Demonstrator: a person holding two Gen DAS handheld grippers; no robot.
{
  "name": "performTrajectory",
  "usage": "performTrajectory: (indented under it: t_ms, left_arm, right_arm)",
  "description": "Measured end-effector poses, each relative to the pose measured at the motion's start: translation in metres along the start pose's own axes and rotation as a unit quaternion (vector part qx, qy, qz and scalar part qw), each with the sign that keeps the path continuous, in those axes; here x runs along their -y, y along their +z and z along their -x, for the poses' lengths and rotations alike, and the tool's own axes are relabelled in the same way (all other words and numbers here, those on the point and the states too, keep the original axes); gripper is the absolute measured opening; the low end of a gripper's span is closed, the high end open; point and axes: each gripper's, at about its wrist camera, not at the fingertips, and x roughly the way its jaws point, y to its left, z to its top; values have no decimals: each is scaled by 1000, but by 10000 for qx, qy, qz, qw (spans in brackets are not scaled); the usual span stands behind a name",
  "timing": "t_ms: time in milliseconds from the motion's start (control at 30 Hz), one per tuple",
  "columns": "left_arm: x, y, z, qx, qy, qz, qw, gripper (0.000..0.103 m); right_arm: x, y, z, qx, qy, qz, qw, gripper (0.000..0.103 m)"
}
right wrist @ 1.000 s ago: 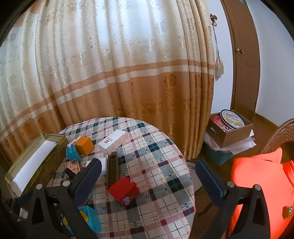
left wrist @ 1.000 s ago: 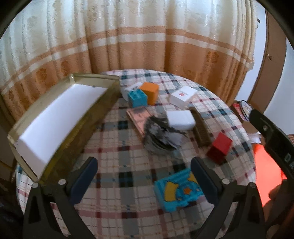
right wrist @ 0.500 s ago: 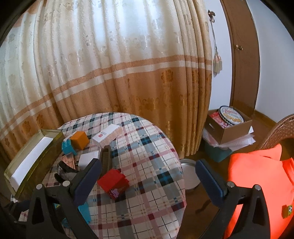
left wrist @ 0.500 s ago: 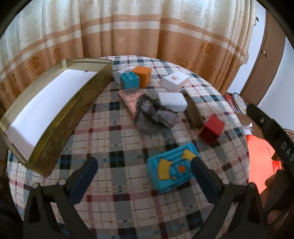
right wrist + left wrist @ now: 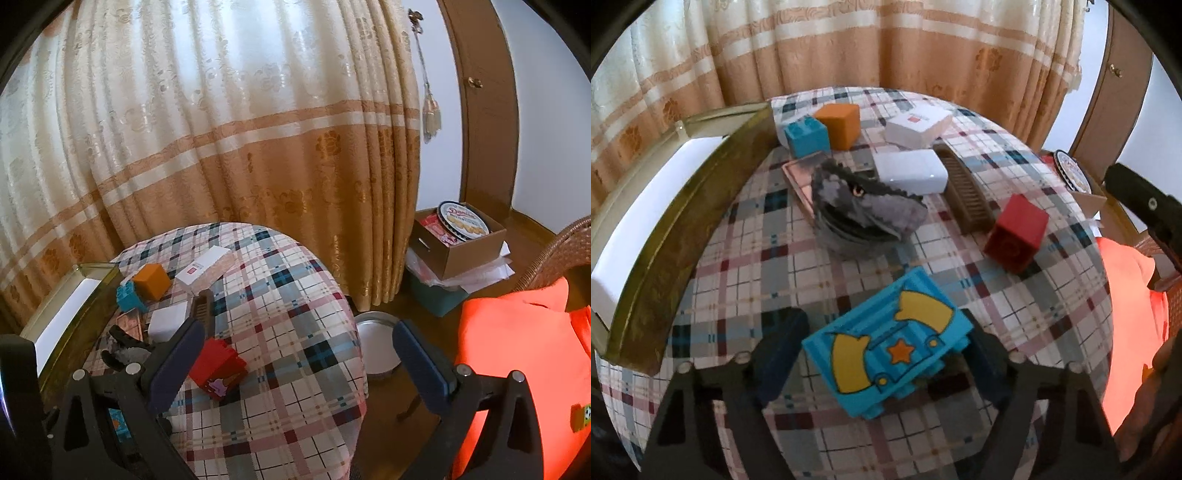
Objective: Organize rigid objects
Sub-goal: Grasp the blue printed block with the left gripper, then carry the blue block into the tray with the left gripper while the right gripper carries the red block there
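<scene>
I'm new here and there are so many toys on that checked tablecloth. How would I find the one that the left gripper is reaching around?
Start at the round table with the plaid cloth and the long gold tray on one side. Come to the table's near edge, in front of the grey shark-like toy. There, between the left gripper's fingers, lies the flat blue block, the only one with yellow shapes and an orange star.

Both tools are the same build. The left gripper (image 5: 882, 363) has black plastic arms with open triangular frames, and each arm ends in a dark blue flat pad (image 5: 779, 354). Small silver screws (image 5: 684, 367) sit on the arms behind the pads. The right gripper (image 5: 295, 363) shows the same black frame, blue pads (image 5: 177, 363) and round silver screws (image 5: 462, 369) close to its pads.
</scene>
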Motion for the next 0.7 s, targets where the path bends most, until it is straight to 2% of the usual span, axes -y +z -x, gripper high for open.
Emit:
performTrajectory:
  t_ms: [33, 200, 300, 367, 600, 633, 700]
  left_arm:
    - [-2, -1, 1, 43, -20, -13, 10000, 74]
    - [-11, -4, 4, 183, -262, 46, 9995, 73]
    - [-16, -5, 6, 196, -317, 97, 9993, 73]
    - [-18, -6, 8, 195, -283, 63, 9994, 73]
    - [-31, -8, 19, 374, -217, -12, 9991, 73]
    - [-33, -7, 20, 382, -222, -3, 9990, 73]
    - [-36, -8, 21, 430, -187, -18, 9989, 73]
  right_arm:
    - [-1, 0, 0, -13, 68, 40, 10000, 103]
    - [-16, -2, -11, -294, 589, 365, 9972, 100]
    - [-27, -7, -24, -659, 793, 579, 9930, 90]
    - [-35, -11, -33, -855, 842, 752, 9899, 83]
    - [-56, -18, -56, -1316, 831, 1312, 9791, 81]
    - [-57, -20, -60, -1406, 834, 1339, 9774, 76]
    - [-60, -24, -62, -1444, 720, 1386, 9771, 56]
